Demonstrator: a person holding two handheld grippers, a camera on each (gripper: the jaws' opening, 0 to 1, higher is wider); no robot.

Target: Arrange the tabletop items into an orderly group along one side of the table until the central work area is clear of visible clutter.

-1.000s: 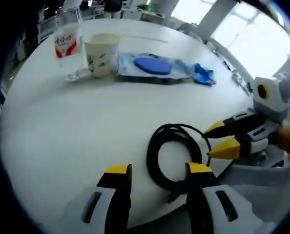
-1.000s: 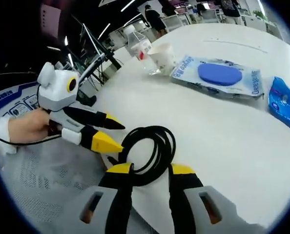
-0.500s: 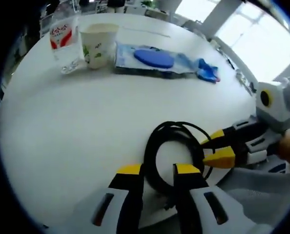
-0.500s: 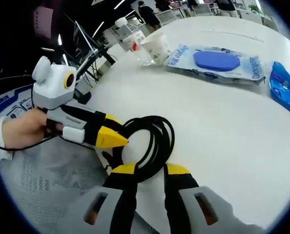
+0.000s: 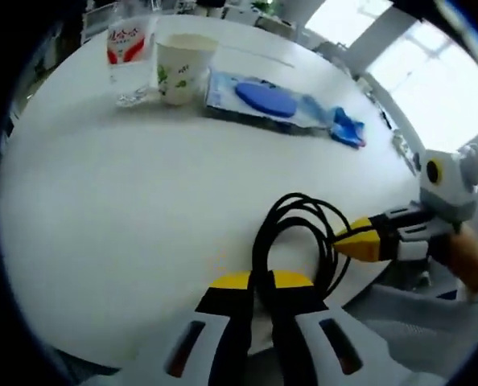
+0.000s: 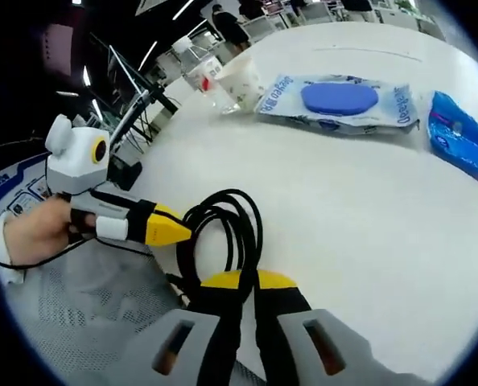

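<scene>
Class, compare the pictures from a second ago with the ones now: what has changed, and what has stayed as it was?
Both pairs of jaws closed. The left gripper and the right gripper, open beside the black cable before, are now each shut on opposite sides of its coil. The bottle, paper cup, wipes pack and blue packet stayed in their row.

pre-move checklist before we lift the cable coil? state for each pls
1. Left gripper shut on the black cable coil: ok.
2. Right gripper shut on the coil: ok.
3. Both grips at the coil's near side, close to the table edge: ok.
4. Coil's loose end clear of the table edge: cannot tell.
5. Bare table between the coil and the far row: ok.
6. Bottle, paper cup, wipes pack and blue packet already lined up on the far side: ok.
</scene>
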